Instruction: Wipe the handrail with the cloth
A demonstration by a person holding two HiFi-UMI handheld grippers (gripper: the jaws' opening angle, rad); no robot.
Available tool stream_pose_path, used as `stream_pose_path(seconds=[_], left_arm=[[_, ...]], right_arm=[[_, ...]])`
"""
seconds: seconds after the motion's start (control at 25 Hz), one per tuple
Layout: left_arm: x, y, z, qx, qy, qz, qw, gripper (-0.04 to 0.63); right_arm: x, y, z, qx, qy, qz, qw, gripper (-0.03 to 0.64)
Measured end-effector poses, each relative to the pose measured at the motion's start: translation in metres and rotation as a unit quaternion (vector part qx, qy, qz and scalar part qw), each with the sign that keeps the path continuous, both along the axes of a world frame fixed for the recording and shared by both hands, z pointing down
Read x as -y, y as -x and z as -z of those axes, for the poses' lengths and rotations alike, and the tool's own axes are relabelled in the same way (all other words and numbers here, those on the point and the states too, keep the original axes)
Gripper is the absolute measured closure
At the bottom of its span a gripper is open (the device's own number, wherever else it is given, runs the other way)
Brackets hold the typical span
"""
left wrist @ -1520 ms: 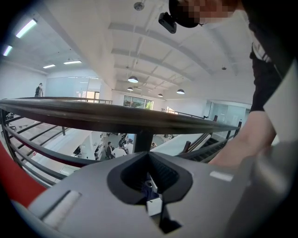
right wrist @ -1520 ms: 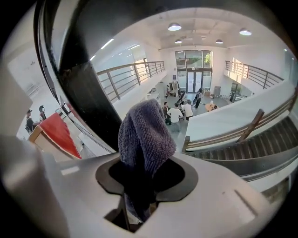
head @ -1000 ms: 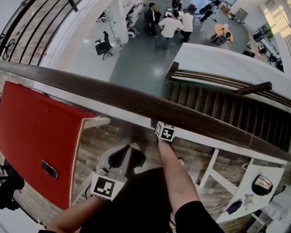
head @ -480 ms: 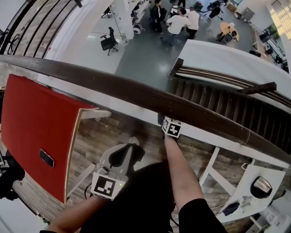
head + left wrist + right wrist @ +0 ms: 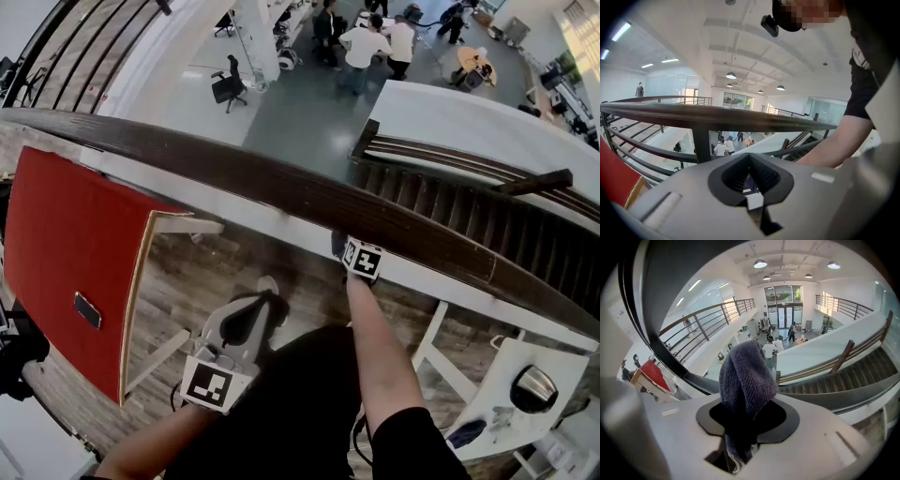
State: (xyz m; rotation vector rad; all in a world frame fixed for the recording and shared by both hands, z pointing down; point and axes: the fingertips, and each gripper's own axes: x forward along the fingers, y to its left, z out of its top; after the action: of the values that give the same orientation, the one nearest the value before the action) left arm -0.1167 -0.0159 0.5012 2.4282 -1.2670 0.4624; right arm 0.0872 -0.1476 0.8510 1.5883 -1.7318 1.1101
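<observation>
The dark brown wooden handrail (image 5: 281,192) runs from upper left to lower right in the head view. My right gripper (image 5: 347,249) sits just under its near edge, shut on a dark blue-grey cloth (image 5: 745,378) that bulges up out of the jaws in the right gripper view. There the handrail (image 5: 651,310) shows as a broad dark arc very close at upper left. My left gripper (image 5: 246,322) hangs lower, near my body and away from the rail, shut with nothing in it. In the left gripper view (image 5: 749,161) the handrail (image 5: 717,117) crosses ahead.
A red board on a white frame (image 5: 66,253) stands at the left below the rail. A staircase with its own rails (image 5: 469,211) drops away beyond. Far below is an open hall with people (image 5: 366,42) and chairs. A white table (image 5: 525,384) sits at lower right.
My right gripper with the cloth has slid a little to the right along the handrail's near edge. The left gripper has stayed low near my body.
</observation>
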Motion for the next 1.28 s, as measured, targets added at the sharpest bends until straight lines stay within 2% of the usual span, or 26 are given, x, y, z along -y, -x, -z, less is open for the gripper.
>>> stream_pose_path(seconds=[0.48,0.72,1.28], left_arm=[[-0.033,-0.056,0.006,-0.008,0.000,0.003,1.0000,0.596],[-0.054,-0.080,0.005,-0.011,0.019,0.011,0.9997,0.597],[-0.083,-0.139,-0.003,-0.021,0.044,-0.003,0.9988,0.597]], right_arm=[[-0.007,-0.042,0.005,-0.010,-0.011,0.044,0.999,0.488],[-0.012,-0.062,0.006,-0.017,-0.009,0.083,0.996,0.488],[-0.030,-0.120,0.011,-0.006,-0.018,0.072,0.997,0.488]])
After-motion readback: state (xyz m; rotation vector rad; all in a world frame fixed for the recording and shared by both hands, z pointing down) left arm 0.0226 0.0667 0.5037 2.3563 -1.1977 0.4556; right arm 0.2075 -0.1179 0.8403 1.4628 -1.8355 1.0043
